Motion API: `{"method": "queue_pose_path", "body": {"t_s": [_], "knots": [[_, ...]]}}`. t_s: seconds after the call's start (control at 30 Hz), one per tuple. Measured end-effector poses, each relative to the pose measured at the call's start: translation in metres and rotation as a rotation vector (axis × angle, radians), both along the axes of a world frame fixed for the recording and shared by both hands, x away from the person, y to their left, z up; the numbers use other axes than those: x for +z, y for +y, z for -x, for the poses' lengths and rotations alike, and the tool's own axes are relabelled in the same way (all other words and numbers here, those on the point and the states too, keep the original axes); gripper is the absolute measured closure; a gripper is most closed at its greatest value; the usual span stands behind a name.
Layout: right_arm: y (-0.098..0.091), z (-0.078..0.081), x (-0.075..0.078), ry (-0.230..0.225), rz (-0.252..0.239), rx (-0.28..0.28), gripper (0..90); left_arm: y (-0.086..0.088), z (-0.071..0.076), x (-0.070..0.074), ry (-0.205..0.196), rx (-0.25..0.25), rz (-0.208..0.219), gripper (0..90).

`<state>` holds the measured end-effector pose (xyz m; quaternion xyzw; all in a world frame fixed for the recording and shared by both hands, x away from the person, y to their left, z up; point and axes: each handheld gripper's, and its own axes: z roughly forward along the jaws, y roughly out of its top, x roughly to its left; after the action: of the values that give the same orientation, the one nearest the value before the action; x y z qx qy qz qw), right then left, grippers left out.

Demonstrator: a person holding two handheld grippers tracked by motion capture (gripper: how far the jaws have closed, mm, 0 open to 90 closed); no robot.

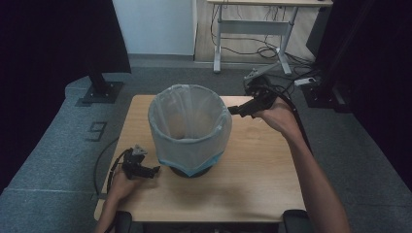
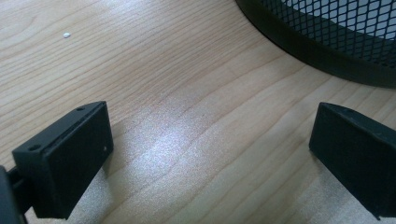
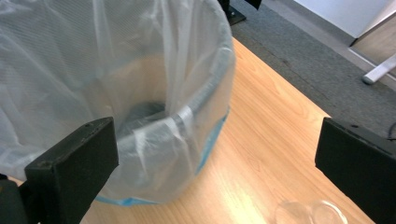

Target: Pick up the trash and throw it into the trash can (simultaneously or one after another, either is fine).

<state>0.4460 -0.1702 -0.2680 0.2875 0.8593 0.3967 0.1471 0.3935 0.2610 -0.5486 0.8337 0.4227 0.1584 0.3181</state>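
A black mesh waste bin (image 2: 327, 28) lined with a translucent white bag (image 1: 189, 121) stands on the wooden table (image 1: 252, 174). The bag is folded over the rim, and its blue edge hangs partway down the outside. My left gripper (image 1: 154, 170) rests low on the table just left of the bin's base, open, with bare wood between its jaws (image 2: 212, 126). My right gripper (image 1: 231, 110) is held up at the bin's right rim, open and close to the bag (image 3: 140, 70); nothing is gripped between its jaws (image 3: 217, 140).
A small white speck (image 2: 67, 35) lies on the wood by the left gripper. A clear, roundish thing (image 3: 308, 212) shows at the bottom of the right gripper view; I cannot tell what it is. Grey carpet surrounds the table, with a desk frame (image 1: 252, 29) and cables behind.
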Motion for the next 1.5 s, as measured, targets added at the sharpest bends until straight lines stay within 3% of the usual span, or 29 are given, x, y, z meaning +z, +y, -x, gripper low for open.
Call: {"method": "queue_pose_path", "body": {"t_s": [0.7,1.0,1.5], "knots": [[-0.039,-0.002,-0.032,-0.022,-0.011,-0.094,0.0,0.000,0.000,0.000,0.000,0.000,0.000,0.0],[-0.053,-0.001,-0.052,-0.031,-0.016,-0.136,0.0,0.000,0.000,0.000,0.002,-0.002,0.000,0.0],[-0.068,-0.002,-0.096,-0.004,-0.002,-0.202,0.0,0.000,0.000,0.000,0.000,0.001,-0.001,0.0]]}}
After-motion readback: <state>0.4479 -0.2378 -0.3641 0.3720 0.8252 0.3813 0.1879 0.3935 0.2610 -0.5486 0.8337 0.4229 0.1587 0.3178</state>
